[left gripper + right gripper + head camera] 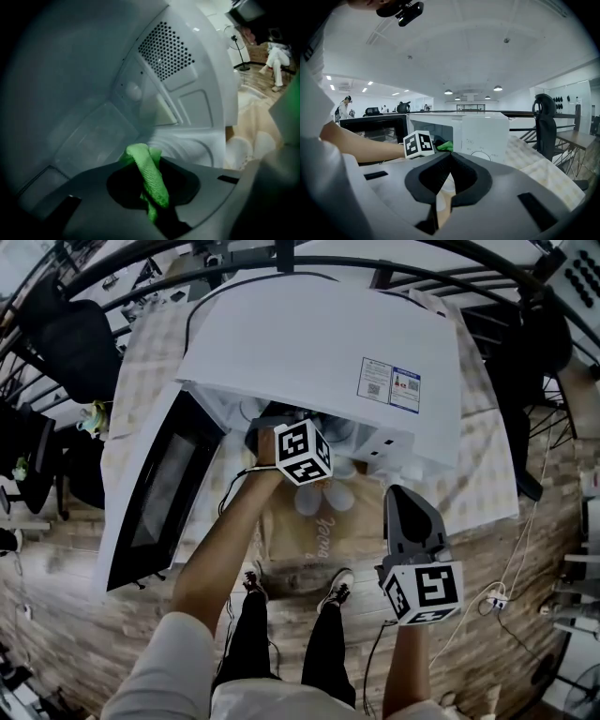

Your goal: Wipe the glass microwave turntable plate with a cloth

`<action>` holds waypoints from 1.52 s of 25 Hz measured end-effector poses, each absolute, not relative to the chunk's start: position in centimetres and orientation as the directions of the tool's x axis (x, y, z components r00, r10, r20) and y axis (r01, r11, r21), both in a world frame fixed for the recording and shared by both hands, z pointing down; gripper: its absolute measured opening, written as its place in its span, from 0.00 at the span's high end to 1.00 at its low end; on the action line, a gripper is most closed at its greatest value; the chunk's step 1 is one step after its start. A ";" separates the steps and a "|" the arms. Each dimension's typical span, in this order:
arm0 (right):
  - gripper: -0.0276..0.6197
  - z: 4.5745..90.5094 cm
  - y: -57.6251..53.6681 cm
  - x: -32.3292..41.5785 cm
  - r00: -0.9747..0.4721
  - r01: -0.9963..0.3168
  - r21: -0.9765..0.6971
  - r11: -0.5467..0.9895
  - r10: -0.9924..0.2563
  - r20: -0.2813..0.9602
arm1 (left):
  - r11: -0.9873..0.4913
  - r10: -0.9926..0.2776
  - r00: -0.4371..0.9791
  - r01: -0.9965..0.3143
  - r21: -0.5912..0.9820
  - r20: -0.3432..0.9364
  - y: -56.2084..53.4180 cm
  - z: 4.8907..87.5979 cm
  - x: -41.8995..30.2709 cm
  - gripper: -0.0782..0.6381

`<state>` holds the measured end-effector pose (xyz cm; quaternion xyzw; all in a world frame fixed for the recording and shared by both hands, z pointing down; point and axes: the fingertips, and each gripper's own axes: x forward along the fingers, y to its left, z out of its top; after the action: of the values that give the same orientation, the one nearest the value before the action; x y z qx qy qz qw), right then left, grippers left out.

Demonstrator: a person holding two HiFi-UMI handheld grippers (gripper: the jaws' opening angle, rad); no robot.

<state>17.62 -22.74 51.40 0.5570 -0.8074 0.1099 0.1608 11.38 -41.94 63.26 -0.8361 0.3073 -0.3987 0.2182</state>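
Note:
The white microwave [319,352] stands on the table with its door [155,493] swung open to the left. My left gripper [147,161] reaches inside the cavity, shut on a green cloth [147,176]. A pale curved shape [187,147] low in the cavity may be the glass turntable plate; it is too blurred to be sure. In the head view only the left gripper's marker cube [302,452] shows at the opening. My right gripper [399,493] hangs outside, in front of the microwave's control side, shut and empty. From the right gripper view, the green cloth [445,146] shows in the opening.
A pale checkered cloth [487,474] covers the table under the microwave. The cavity's perforated wall [164,49] is close to the left gripper. An office chair [544,122] stands to the right, and wooden floor [66,615] lies below the table edge.

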 end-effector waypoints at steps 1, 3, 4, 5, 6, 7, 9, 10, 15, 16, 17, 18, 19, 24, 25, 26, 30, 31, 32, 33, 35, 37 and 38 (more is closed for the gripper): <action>0.94 51.2 -22.7 17.7 -0.325 -0.936 0.004 0.353 -0.866 0.381 | -0.725 -0.678 0.505 -0.337 -0.601 0.534 -41.1 63.2 11.6 0.81; 0.94 50.6 -22.7 17.7 -0.319 -0.938 0.006 0.346 -0.869 0.378 | -0.745 -0.658 0.522 -0.346 -0.571 0.542 -39.3 63.2 11.5 0.81; 0.94 50.1 -22.7 17.7 -0.313 -0.940 0.006 0.340 -0.871 0.378 | -0.755 -0.649 0.527 -0.351 -0.554 0.549 -38.4 63.2 11.2 0.81; 0.94 49.5 -22.6 17.6 -0.306 -0.943 0.008 0.334 -0.873 0.380 | -0.765 -0.638 0.529 -0.353 -0.539 0.559 -37.4 63.2 10.9 0.81; 0.94 48.9 -22.4 17.6 -0.299 -0.944 0.013 0.329 -0.874 0.383 | -0.775 -0.627 0.530 -0.353 -0.524 0.570 -36.5 63.3 10.5 0.81; 0.94 48.1 -22.3 17.5 -0.294 -0.945 0.020 0.326 -0.875 0.384 | -0.782 -0.620 0.529 -0.351 -0.515 0.580 -35.6 63.2 10.1 0.81; 0.94 46.3 -21.9 17.6 -0.284 -0.946 0.039 0.322 -0.880 0.380 | -0.778 -0.625 0.516 -0.350 -0.522 0.585 -34.4 62.3 9.0 0.81; 0.94 45.1 -21.8 17.7 -0.279 -0.946 0.050 0.320 -0.884 0.375 | -0.771 -0.634 0.513 -0.361 -0.525 0.579 -33.8 61.5 8.5 0.81; 0.94 39.7 -21.5 18.9 -0.254 -0.945 0.109 0.309 -0.901 0.352 | -0.777 -0.627 0.568 -0.506 -0.375 0.533 -30.4 55.7 6.1 0.81; 0.94 38.6 -21.6 18.7 -0.254 -0.943 0.117 0.311 -0.903 0.346 | -0.779 -0.621 0.584 -0.533 -0.330 0.523 -29.8 54.4 5.3 0.81; 0.94 37.6 -21.8 18.4 -0.256 -0.941 0.125 0.313 -0.905 0.340 | -0.778 -0.618 0.600 -0.562 -0.283 0.509 -29.2 53.1 4.4 0.81; 0.94 36.6 -21.9 18.2 -0.258 -0.939 0.135 0.316 -0.907 0.333 | -0.772 -0.619 0.614 -0.590 -0.237 0.490 -28.7 51.7 3.6 0.81; 0.94 35.7 -21.9 18.0 -0.259 -0.936 0.147 0.320 -0.909 0.326 | -0.765 -0.623 0.627 -0.613 -0.196 0.468 -28.2 50.2 2.9 0.81; 0.94 31.9 -21.9 17.5 -0.268 -0.918 0.217 0.333 -0.921 0.282 | -0.727 -0.668 0.656 -0.675 -0.122 0.350 -26.5 42.6 0.9 0.81; 0.94 31.1 -22.1 17.3 -0.274 -0.912 0.231 0.338 -0.924 0.267 | -0.714 -0.685 0.652 -0.690 -0.122 0.323 -26.6 41.2 0.5 0.81; 0.94 30.3 -22.2 17.0 -0.282 -0.907 0.245 0.343 -0.926 0.252 | -0.701 -0.701 0.648 -0.702 -0.122 0.297 -26.7 39.7 0.1 0.81; 0.94 27.3 -22.7 15.5 -0.319 -0.884 0.289 0.368 -0.926 0.202 | -0.663 -0.745 0.631 -0.733 -0.148 0.215 -26.9 34.4 -1.2 0.81; 0.94 26.7 -22.8 15.2 -0.328 -0.878 0.299 0.374 -0.925 0.193 | -0.655 -0.755 0.627 -0.738 -0.161 0.195 -27.1 33.2 -1.4 0.81; 0.94 26.1 -22.9 15.0 -0.335 -0.874 0.306 0.378 -0.924 0.185 | -0.646 -0.763 0.622 -0.743 -0.173 0.176 -27.2 32.3 -1.7 0.81; 0.94 25.6 -23.1 14.8 -0.337 -0.871 0.312 0.378 -0.924 0.178 | -0.637 -0.771 0.617 -0.748 -0.185 0.159 -27.3 31.4 -2.0 0.81; 0.94 24.7 -23.3 14.5 -0.338 -0.871 0.319 0.374 -0.927 0.165 | -0.622 -0.783 0.607 -0.756 -0.205 0.138 -27.4 30.1 -2.6 0.81; 0.94 24.0 -23.5 14.2 -0.342 -0.870 0.322 0.373 -0.928 0.151 | -0.609 -0.792 0.597 -0.761 -0.224 0.126 -27.4 29.0 -3.0 0.81; 0.94 23.6 -23.6 14.0 -0.345 -0.869 0.324 0.374 -0.927 0.144 | -0.603 -0.796 0.593 -0.762 -0.236 0.119 -27.3 28.5 -3.2 0.81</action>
<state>14.04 -23.61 23.62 0.5515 -0.8145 -0.0951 0.1529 -3.18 -27.31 28.48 -0.8890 0.4381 -0.1063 0.0803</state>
